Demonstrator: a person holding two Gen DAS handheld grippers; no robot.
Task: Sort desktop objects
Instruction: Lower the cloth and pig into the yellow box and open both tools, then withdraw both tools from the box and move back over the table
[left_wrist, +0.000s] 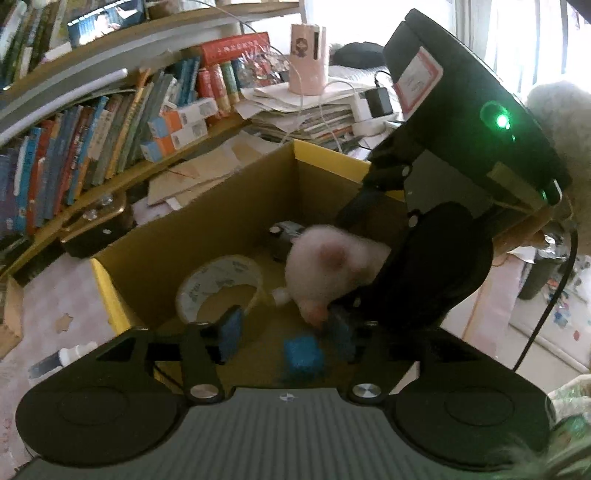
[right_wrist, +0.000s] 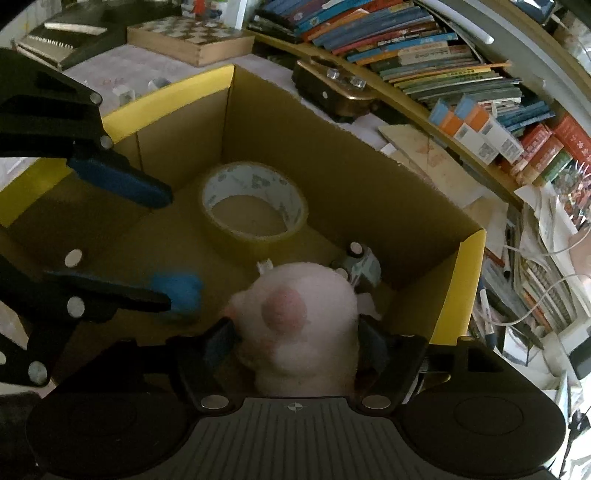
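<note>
Plush toy (right_wrist: 299, 325) blurred in both views, its lower half cut off behind the right gripper's body; pale pink, one darker pink patch, no face made out. Clamped between the two fingers of the right gripper (right_wrist: 295, 343), closed against its sides, and held inside the cardboard box (right_wrist: 369, 173), low over the floor of it.

Left gripper (left_wrist: 284, 332) spread wide with nothing between its fingers, tips inside the box near the blue object (left_wrist: 303, 354). Too smeared to name, that blue object; seen lying on the box floor in the left wrist view, half hidden behind a left fingertip in the right wrist view.

Small dark toy car (right_wrist: 360, 266) mostly hidden behind the plush, in the far corner of the box; only wheels and part of the body visible. Tape roll (right_wrist: 255, 210) flat on the box floor, clear of the plush.

Shown only by the left wrist view: the right gripper's body with a green light, and a pink cup (left_wrist: 308, 59) on stacked papers. Shown only by the right wrist view: a wooden checkered box (right_wrist: 192, 37) beyond the box's yellow flap. Bookshelf (left_wrist: 92, 129) beside the box in both.
</note>
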